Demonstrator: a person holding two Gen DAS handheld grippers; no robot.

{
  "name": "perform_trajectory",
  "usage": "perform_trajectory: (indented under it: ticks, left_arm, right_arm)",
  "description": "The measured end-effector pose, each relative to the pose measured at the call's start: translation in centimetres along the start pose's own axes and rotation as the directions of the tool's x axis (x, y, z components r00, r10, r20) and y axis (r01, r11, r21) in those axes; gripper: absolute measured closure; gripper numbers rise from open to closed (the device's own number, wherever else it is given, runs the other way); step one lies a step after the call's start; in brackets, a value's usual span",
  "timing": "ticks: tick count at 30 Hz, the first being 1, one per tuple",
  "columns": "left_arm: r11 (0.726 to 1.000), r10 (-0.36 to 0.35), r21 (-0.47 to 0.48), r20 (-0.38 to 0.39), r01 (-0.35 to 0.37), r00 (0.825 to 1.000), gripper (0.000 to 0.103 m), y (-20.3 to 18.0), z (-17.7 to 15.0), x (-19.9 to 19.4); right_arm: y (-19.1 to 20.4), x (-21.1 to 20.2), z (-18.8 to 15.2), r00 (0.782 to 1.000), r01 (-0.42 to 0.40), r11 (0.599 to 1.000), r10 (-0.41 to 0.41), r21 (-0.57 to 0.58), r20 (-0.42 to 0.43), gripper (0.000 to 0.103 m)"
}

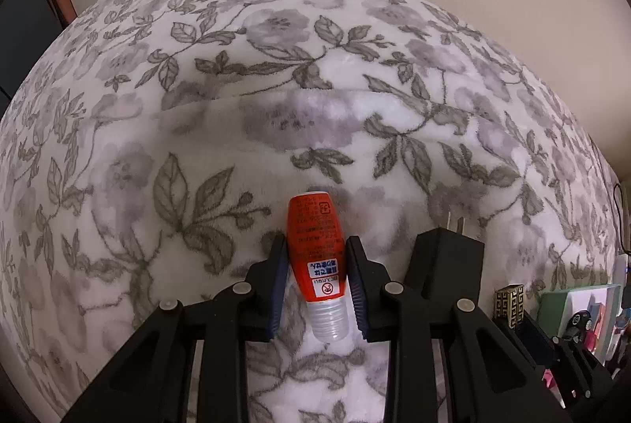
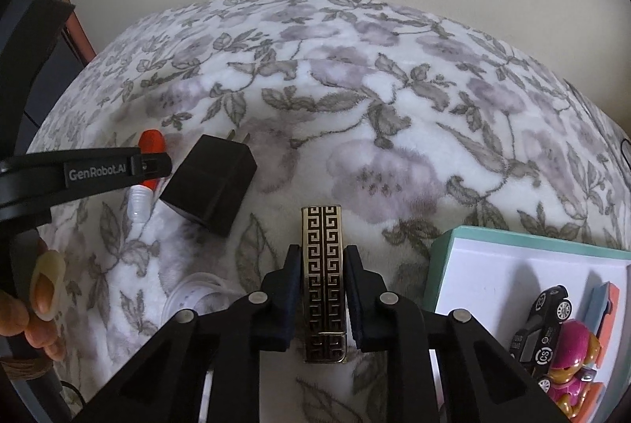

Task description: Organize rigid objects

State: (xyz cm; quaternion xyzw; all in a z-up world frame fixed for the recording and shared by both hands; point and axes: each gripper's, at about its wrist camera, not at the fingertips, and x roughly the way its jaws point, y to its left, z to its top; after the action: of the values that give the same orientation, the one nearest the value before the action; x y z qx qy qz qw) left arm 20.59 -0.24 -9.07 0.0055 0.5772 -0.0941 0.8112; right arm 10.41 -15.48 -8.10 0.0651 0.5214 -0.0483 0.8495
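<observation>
The left claw (image 1: 315,273) is closed on a small orange-labelled plastic bottle with a clear ribbed cap (image 1: 318,257), lying on a floral fleece blanket (image 1: 276,88). The right claw (image 2: 320,289) is clamped on a slim black-and-gold rectangular case with a Greek-key pattern (image 2: 323,281) beside a teal-rimmed white box (image 2: 493,265). The bottle's rounded, tapering sides could squirt free of the pads when lifted.

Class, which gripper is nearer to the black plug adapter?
Left. The left gripper, shut on the orange bottle, sits right beside the black plug adapter; the right gripper grips the patterned case farther off.
</observation>
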Motion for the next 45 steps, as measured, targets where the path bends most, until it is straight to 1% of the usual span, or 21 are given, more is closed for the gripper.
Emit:
perform_trajectory:
  ticks: [3,9,15,18,23,26,30,31,32,34,36,40,43,45]
  left_arm:
    - [1.0,-0.005,-0.002,0.004,0.005,1.0,0.073,0.0,-0.1,-0.4]
    - [1.0,0.012,0.002,0.044,-0.012,0.999,0.073,0.5,-0.5,-2.6]
    - [1.0,0.02,0.014,0.101,-0.022,0.995,0.073,0.6,-1.3,-5.8]
    - [1.0,0.01,0.027,0.134,-0.014,0.991,0.073,0.1,-1.8,-7.7]
    - [0.997,-0.003,0.082,0.212,-0.015,0.977,0.073,-1.6,-2.6,-11.3]
    - [0.994,-0.028,0.114,0.253,-0.001,0.967,0.074,-2.6,-3.2,-13.2]
    - [0.989,-0.047,0.145,0.289,0.005,0.956,0.077,-3.9,-4.2,-14.9]
    - [0.988,-0.058,0.154,0.297,0.012,0.953,0.08,-4.3,-4.5,-15.4]
    - [0.987,-0.069,0.161,0.302,0.02,0.951,0.082,-4.6,-4.8,-15.8]
    - [0.984,-0.089,0.174,0.306,0.037,0.948,0.083,-5.2,-5.3,-16.2]
    - [0.981,-0.096,0.189,0.303,0.039,0.948,0.085,-5.9,-5.8,-16.2]
    - [0.977,-0.087,0.209,0.276,0.029,0.957,0.085,-6.8,-6.3,-15.2]
    - [0.983,-0.075,0.183,0.252,0.028,0.965,0.085,-6.3,-6.2,-13.9]
    - [0.986,-0.069,0.166,0.246,0.028,0.967,0.085,-5.8,-6.0,-13.1]
  right_arm:
    - [0.1,-0.5,-0.1,1.0,-0.006,1.0,0.006,0.001,0.01,0.081]
    - [0.3,-2.9,-0.1,0.998,-0.02,1.0,0.02,0.008,0.053,0.081]
    - [-0.2,-5.8,-0.5,0.995,-0.029,0.999,0.025,0.037,0.094,0.081]
    - [-0.6,-7.6,-0.9,0.993,-0.039,0.998,0.032,0.054,0.118,0.081]
    - [-1.6,-11.3,-1.6,0.984,-0.038,0.996,0.024,0.081,0.176,0.081]
    - [-2.9,-14.2,-2.1,0.974,-0.041,0.993,0.016,0.11,0.226,0.081]
    - [-5.3,-17.5,-3.2,0.96,-0.066,0.982,0.013,0.178,0.279,0.081]
    - [-5.8,-18.0,-3.5,0.959,-0.07,0.979,0.012,0.193,0.285,0.081]
    - [-6.4,-18.5,-3.8,0.957,-0.074,0.975,0.01,0.209,0.291,0.081]
    - [-7.5,-19.3,-4.4,0.955,-0.077,0.968,0.003,0.239,0.297,0.081]
    - [-8.6,-20.0,-5.0,0.954,-0.074,0.961,-0.009,0.267,0.299,0.081]
    - [-10.1,-20.3,-5.7,0.955,-0.08,0.949,-0.015,0.306,0.297,0.081]
    - [-11.0,-20.0,-6.0,0.959,-0.083,0.94,-0.014,0.33,0.282,0.081]
    - [-11.4,-19.2,-6.0,0.965,-0.087,0.936,-0.006,0.342,0.261,0.081]
